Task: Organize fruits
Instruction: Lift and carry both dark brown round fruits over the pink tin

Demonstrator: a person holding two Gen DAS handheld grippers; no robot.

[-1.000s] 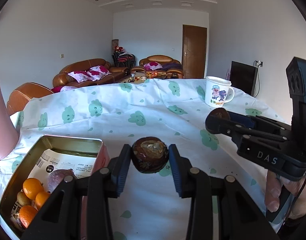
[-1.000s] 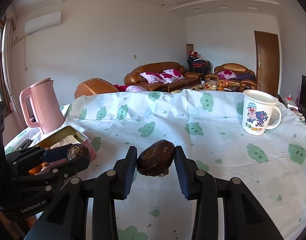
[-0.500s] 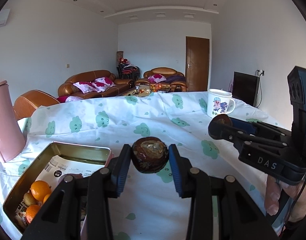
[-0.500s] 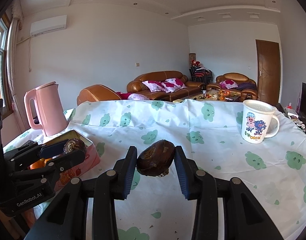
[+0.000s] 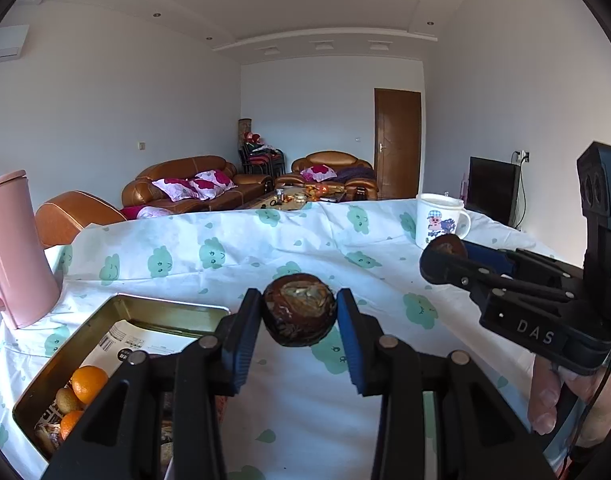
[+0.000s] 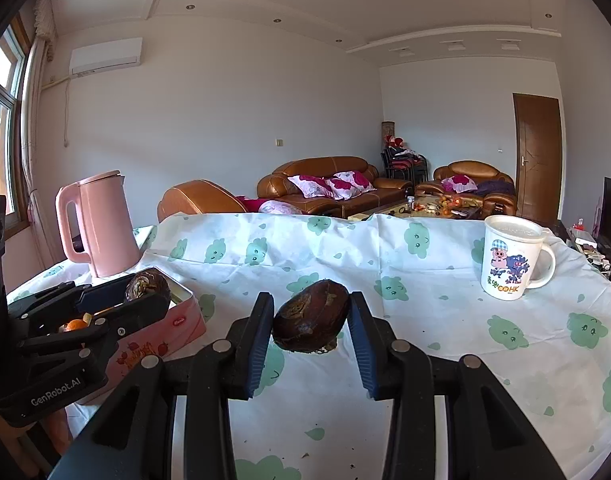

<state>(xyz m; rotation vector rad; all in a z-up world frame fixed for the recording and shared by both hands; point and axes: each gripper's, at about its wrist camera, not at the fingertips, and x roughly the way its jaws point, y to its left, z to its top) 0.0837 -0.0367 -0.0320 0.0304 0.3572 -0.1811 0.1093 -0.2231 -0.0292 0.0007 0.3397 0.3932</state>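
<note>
A table under a white cloth [image 6: 445, 312] with green prints carries a pink kettle [image 6: 101, 224], a pink tin [image 6: 173, 328] holding oranges [image 5: 88, 383], and a mug [image 6: 509, 262]. Above the cloth, the left gripper [image 5: 299, 320] clamps one dark brown fruit [image 5: 298, 309]; the right gripper [image 6: 310, 326] clamps another dark fruit [image 6: 311, 322].

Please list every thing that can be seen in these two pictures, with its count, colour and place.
dark fruit: two, dark brown, one in the left tongs, one in the right tongs
tin: one, gold inside, pink outside, left on the table
oranges: three visible, orange, in the tin
kettle: one, pink, behind the tin
mug: one, white with cartoon pigs, right on the table
tablecloth: one, white with green clouds
sofas: brown, background
left tongs: shut on a fruit
right tongs: shut on a fruit
</note>
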